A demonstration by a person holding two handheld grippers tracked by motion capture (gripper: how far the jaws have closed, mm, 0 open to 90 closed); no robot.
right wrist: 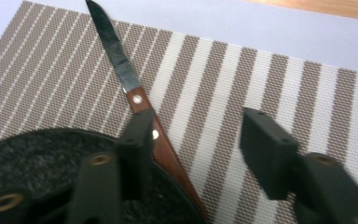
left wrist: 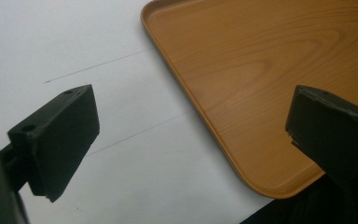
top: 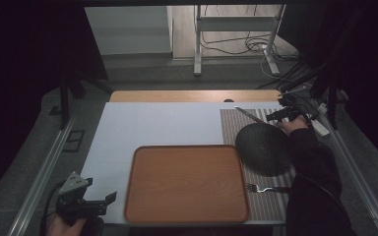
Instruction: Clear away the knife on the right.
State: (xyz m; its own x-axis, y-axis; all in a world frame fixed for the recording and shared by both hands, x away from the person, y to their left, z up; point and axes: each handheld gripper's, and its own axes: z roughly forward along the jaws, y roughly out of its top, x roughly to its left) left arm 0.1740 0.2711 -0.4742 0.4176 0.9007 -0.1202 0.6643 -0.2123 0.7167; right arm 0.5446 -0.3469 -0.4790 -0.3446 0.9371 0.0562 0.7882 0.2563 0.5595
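A knife with a brown riveted handle lies on the striped placemat, blade pointing away. My right gripper stands open just over it, its left jaw against the handle and the right jaw well clear. The handle's near end runs along the rim of a dark round plate. In the high view the right gripper is at the far right, by the knife and the plate. My left gripper is open at the near left, beside the wooden tray. Its jaws straddle the tray's near corner with nothing held.
A fork lies on the placemat near the front, right of the tray. A white mat covers the table's left and middle. Cables and a power strip sit off the table's far right corner.
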